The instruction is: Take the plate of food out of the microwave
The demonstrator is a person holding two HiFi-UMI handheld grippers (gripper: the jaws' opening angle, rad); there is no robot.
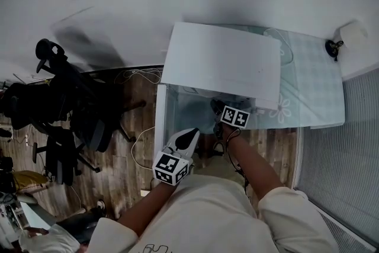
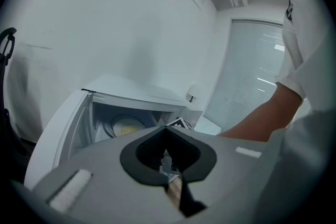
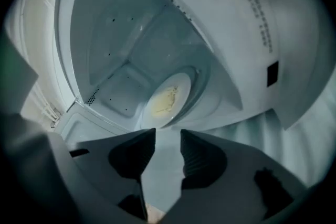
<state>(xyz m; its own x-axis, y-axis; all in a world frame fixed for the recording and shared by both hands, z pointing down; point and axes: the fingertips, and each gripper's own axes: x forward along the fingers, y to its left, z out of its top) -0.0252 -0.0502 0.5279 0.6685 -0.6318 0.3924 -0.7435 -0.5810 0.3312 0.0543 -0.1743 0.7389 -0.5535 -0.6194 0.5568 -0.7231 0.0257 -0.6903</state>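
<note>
Starting at the left: microwave door [image 2: 52,134] swung fully open toward that side, leaving the cavity of the microwave [image 1: 222,59] on the table [image 1: 314,92] unobstructed. Holds the left gripper [image 1: 190,135] back outside the opening, near the door's edge, jaws pressed together on nothing. Looks from there past the closed tips at the plate of food [image 2: 126,126], flat on the cavity floor, well ahead and a little to the left. Moving right: reaches with the right gripper [image 3: 168,134] at the mouth of the cavity, jaws spread wide with only air between them. Faces the plate almost dead ahead, near rim just beyond the tips, pale yellowish food in the middle. Being round, offers no long axis to line up with; matters only that the jaws straddle the near rim, one above and one below, which may call for some roll of the wrist. Judged much the nearer: the right gripper, so probably the one to take the rim. Worth watching for tilt on the way out, with food loose on top.
</note>
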